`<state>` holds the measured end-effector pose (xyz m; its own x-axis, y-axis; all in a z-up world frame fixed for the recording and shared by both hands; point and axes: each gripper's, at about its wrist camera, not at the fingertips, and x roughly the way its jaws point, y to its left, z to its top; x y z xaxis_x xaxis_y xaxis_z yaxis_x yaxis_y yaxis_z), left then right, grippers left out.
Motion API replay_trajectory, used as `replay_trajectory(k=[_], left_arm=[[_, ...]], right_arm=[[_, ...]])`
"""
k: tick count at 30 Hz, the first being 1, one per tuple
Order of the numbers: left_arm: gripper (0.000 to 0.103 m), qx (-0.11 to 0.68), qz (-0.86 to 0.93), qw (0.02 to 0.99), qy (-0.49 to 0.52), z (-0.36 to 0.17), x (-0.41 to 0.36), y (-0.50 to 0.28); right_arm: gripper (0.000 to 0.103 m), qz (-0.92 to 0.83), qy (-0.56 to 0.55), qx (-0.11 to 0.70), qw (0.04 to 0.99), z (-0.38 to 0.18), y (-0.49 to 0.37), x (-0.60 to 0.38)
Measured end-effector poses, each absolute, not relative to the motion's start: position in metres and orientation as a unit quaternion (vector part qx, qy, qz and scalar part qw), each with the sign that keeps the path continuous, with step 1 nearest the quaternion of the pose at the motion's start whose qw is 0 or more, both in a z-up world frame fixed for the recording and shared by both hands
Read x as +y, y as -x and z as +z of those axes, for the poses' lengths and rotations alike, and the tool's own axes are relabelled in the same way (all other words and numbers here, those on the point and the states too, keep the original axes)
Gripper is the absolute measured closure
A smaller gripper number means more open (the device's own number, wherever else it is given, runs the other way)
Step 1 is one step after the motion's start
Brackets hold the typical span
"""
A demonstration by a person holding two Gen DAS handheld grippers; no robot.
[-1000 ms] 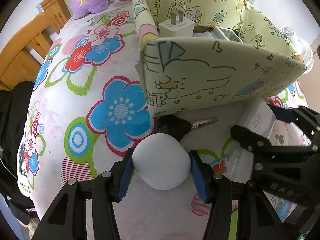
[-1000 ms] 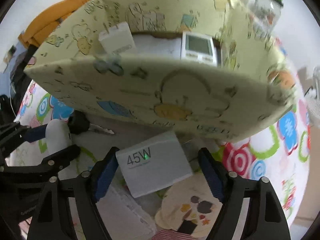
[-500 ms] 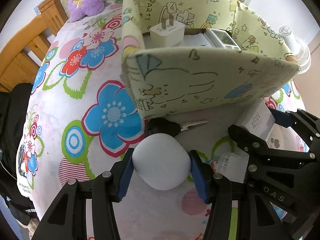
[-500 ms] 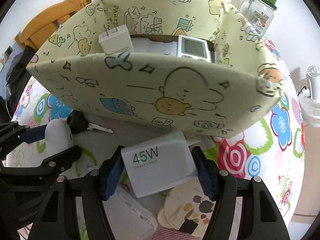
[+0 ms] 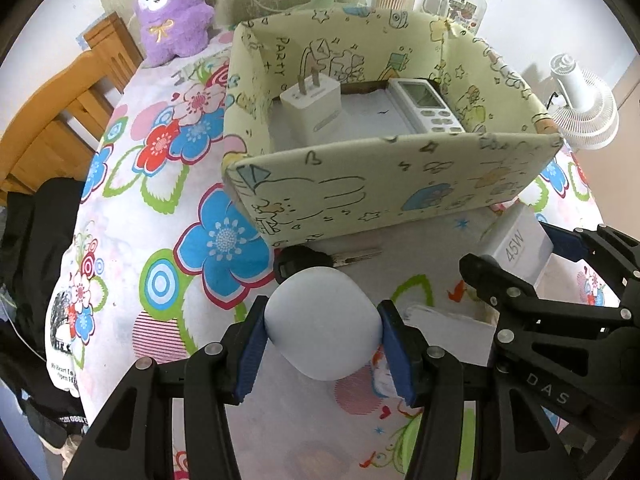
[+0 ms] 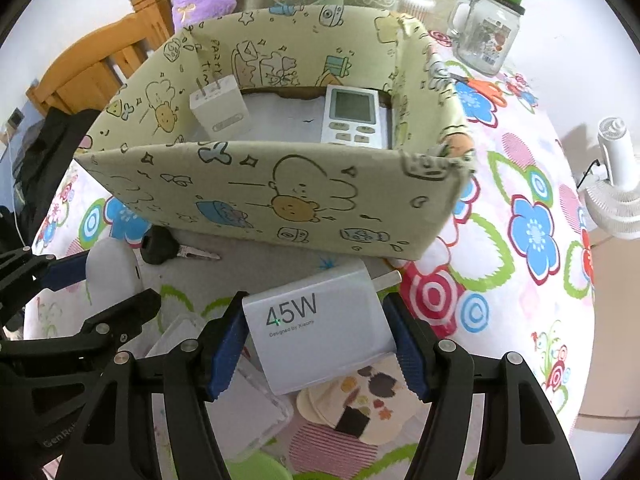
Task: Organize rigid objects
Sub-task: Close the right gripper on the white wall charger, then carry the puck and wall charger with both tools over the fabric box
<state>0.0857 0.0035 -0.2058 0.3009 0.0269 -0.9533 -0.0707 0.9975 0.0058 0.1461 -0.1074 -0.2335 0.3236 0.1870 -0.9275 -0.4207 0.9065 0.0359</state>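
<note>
My left gripper (image 5: 322, 320) is shut on a white rounded case (image 5: 322, 344), held a little above the flowered tablecloth (image 5: 168, 208). Beside it, my right gripper (image 6: 316, 324) is shut on a white 45W charger (image 6: 320, 332), both blue pads pressing its sides. Just beyond both stands a cream cartoon-print box (image 6: 280, 196). Inside it lie a small white plug adapter (image 6: 220, 114) and a white remote (image 6: 352, 116). A black-headed key (image 5: 308, 260) lies on the cloth in front of the box wall.
Under the right gripper lie a clear plastic case (image 6: 248, 404) and a round printed coaster (image 6: 360, 400). Behind the box are a green-lidded glass jar (image 6: 486, 28), a purple plush (image 5: 172, 8) and orange scissors (image 6: 480, 88). A white fan (image 5: 580, 108) stands to the right and a wooden chair (image 5: 60, 120) to the left.
The right jaws closed onto the 45W charger. Both grippers then rose with their objects, so the box's inside shows more fully.
</note>
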Motion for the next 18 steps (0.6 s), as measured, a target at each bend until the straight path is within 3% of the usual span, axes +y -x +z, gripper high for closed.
replay_trajectory(k=[18], left_arm=[[0.048, 0.569, 0.059, 0.820, 0.028, -0.171, -0.016, -0.065]], right_arm=[[0.034, 0.188, 0.111, 0.536, 0.815, -0.190, -0.115, -0.135]])
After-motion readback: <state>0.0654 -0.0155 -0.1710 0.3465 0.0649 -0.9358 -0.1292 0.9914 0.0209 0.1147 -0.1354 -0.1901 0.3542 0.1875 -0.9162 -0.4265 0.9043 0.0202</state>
